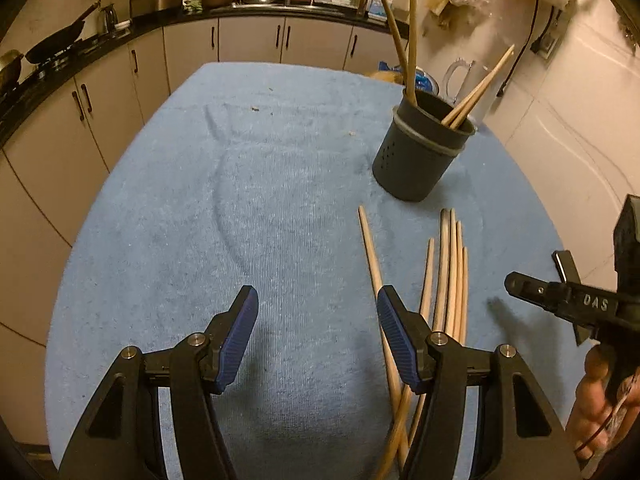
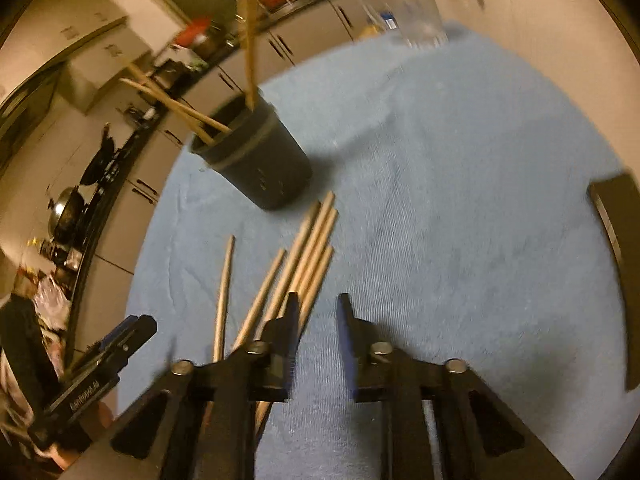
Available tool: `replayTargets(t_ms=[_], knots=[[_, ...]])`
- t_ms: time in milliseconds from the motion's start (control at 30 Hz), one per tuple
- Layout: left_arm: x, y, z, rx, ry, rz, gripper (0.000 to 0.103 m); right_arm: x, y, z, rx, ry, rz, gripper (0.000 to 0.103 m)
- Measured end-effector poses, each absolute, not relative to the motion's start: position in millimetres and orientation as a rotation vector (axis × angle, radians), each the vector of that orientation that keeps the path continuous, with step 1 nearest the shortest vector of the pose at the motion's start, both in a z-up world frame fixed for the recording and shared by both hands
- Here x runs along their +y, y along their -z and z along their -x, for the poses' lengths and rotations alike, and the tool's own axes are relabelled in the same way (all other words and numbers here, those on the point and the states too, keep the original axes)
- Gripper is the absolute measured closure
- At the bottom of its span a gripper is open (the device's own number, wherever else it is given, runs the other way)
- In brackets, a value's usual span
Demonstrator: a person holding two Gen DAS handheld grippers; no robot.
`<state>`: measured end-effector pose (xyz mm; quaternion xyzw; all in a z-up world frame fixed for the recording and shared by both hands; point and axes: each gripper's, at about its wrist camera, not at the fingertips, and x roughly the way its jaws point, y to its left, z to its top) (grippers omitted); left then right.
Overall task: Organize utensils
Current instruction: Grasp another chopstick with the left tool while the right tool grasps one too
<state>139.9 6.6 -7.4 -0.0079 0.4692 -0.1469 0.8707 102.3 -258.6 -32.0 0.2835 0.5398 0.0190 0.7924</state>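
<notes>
- Chopsticks point(image 1: 450, 276) lay flat on the blue towel point(image 1: 240, 220), close to the near edge. They were long, thin, pale wood sticks.
- Four of them lay side by side in a tight bunch, touching. Two more lay a bit to the left, and they fanned out and crossed lower down.
- The tips of the loose sticks pointed toward a dark round cup point(image 1: 424, 148), which stood just past them on the towel.
- The cup had small holes in its side and a grey ring under its rim. More chopsticks point(image 1: 472, 92) stood in it, leaning out in different ways.
- The left claw point(image 1: 318, 300) hung over the towel just left of the loose sticks. Its blue pads point(image 1: 236, 336) were spread wide with only towel between them. One stick ran under its right finger.
- The right claw point(image 2: 318, 304) was over the near ends of the bunch. The picture was blurry, but its fingers stood with a small gap and held nothing. The sticks lay beside and under its left finger.
- A hand point(image 1: 600, 400) held the right claw's handle.
- Behind the table were pale kitchen cupboards point(image 1: 248, 40) and a dark counter with pots.
</notes>
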Motion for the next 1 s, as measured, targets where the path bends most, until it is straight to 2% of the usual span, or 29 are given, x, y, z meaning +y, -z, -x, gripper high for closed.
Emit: replayTargets(t_ms=[300,1000], knots=[[8.5,15.8,-143.1,1.018,0.316,0.024,0.042,-247.5,48.3,-125.1,1.248,-0.013,-0.656,0.094],[10.1,21.4,-149.0,1.040,0.318,0.040,0.042,-206.1,55.9,-155.8,1.338,0.073,-0.475,0.093]])
